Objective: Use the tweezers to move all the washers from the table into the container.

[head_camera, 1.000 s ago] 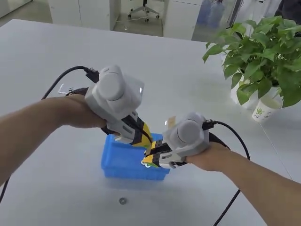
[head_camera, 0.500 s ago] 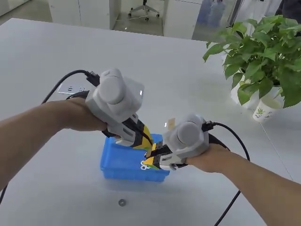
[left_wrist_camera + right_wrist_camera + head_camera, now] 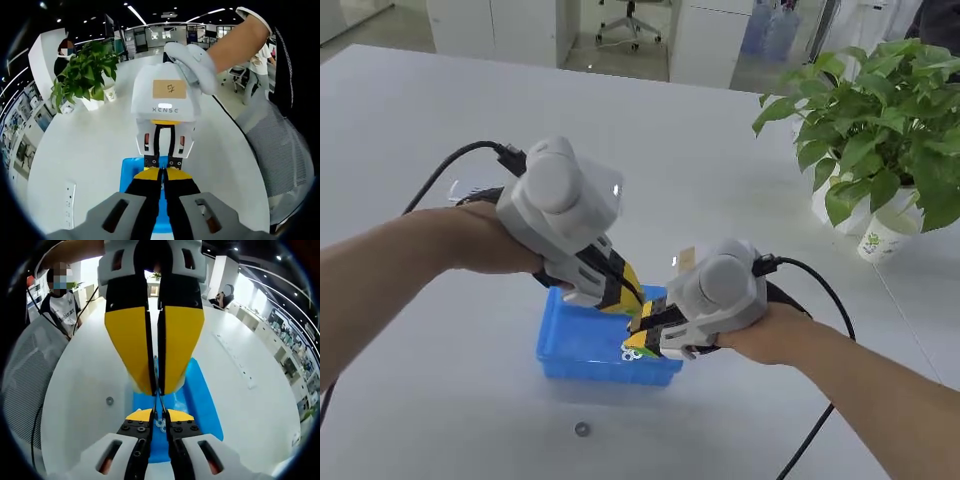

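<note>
The blue container (image 3: 582, 352) sits on the white table, and one washer (image 3: 582, 429) lies on the table just in front of it. My left gripper (image 3: 616, 291) hangs over the container, shut on the thin metal tweezers (image 3: 156, 401). My right gripper (image 3: 638, 342) faces it nose to nose, with its jaws pressed together around the tweezers' lower end above the container (image 3: 201, 401). In the right gripper view the loose washer (image 3: 109, 401) lies to the left of the container. Small pale rings (image 3: 161, 425) show by the tweezers' tips over the container floor. The right gripper's white body (image 3: 167, 95) looms above the left gripper (image 3: 162, 172).
A potted green plant (image 3: 880, 130) stands at the back right of the table, with a white cup (image 3: 878, 238) by it. Black cables (image 3: 455, 165) trail from both grippers across the table. A power strip (image 3: 232, 360) lies on the table beyond the container.
Both grippers hold their places over the container, with only a slight shift of the view. The washer in front of the container has stayed put.
</note>
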`<state>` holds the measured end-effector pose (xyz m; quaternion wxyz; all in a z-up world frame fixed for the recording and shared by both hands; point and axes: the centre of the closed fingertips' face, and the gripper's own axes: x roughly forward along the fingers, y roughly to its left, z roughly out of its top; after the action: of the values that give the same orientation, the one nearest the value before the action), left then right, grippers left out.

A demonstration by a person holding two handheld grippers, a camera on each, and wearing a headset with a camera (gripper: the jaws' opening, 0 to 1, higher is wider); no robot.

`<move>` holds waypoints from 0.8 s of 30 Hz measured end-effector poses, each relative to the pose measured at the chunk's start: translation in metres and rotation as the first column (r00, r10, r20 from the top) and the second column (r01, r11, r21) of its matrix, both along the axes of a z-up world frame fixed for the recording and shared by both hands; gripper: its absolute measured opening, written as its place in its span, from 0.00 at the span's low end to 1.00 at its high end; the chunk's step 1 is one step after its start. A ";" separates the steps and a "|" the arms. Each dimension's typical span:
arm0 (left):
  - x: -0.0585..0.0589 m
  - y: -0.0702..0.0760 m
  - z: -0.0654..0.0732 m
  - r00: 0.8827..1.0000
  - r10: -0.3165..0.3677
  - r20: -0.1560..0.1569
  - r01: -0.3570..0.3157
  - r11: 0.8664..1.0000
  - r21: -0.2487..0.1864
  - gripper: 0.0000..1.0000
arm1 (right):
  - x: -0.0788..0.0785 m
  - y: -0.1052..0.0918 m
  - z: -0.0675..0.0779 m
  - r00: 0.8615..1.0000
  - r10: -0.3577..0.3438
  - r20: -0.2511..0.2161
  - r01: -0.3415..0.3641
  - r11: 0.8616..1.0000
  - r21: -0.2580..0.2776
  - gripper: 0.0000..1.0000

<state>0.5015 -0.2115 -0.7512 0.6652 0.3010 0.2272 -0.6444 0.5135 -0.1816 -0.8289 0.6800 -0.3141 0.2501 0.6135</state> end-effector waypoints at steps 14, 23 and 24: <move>-0.015 0.009 0.017 1.000 0.005 0.011 -0.005 1.000 0.003 0.05 | -0.015 0.009 0.018 1.000 0.017 0.021 -0.017 1.000 0.018 0.12; -0.031 0.017 0.019 1.000 0.003 0.011 -0.003 1.000 0.019 0.05 | -0.031 0.016 0.021 0.999 0.036 0.028 -0.036 0.999 0.017 0.12; -0.034 0.019 0.018 1.000 0.002 0.011 -0.003 1.000 0.021 0.05 | -0.034 0.017 0.020 0.999 0.036 0.027 -0.037 0.999 0.019 0.12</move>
<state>0.4679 -0.1927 -0.7329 0.6640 0.3111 0.2309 -0.6395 0.4799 -0.1642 -0.8086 0.6750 -0.3201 0.2290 0.6241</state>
